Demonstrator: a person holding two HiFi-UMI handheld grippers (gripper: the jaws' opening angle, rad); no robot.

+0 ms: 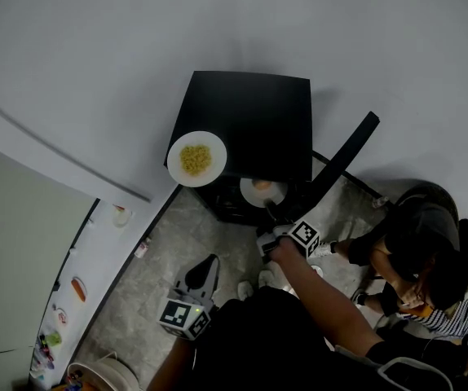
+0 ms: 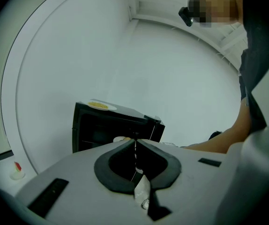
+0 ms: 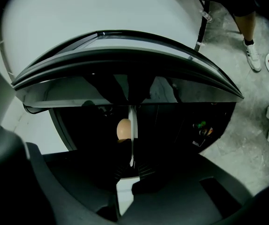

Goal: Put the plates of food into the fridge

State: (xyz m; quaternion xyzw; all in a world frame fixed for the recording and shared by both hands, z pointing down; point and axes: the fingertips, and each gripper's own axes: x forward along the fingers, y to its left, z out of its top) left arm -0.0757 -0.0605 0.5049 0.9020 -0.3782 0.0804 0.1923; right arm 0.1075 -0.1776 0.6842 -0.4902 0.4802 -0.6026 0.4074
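The right hand-held gripper (image 3: 131, 144) was clamped on the rim of the held plate (image 1: 258, 199), its jaws closed on the thin white edge, which ran edge-on between them in the right gripper view. This plate was small, round and white and carried one smooth tan lump (image 3: 123, 129), rounded like an egg or a bun; which one could not be told. It sat at the mouth of the open fridge (image 1: 250, 120), just under the front edge of the top, with the dark inside ahead of it.

The fridge was a low black box. Its door (image 1: 344, 165) was swung out to the right, and it stood on a grey speckled floor (image 1: 161, 251) against a pale wall.

The top plate (image 1: 175, 160), larger, white and round, rested on the fridge's front left corner. It overhung the edge a little and held a heap of yellow food (image 1: 195, 159) in its middle.

The left hand-held gripper (image 2: 135, 143) hung low, well back from the fridge, with its jaws closed together and nothing between them.

A person (image 1: 417, 235) in dark clothes sat on the floor to the right of the door.
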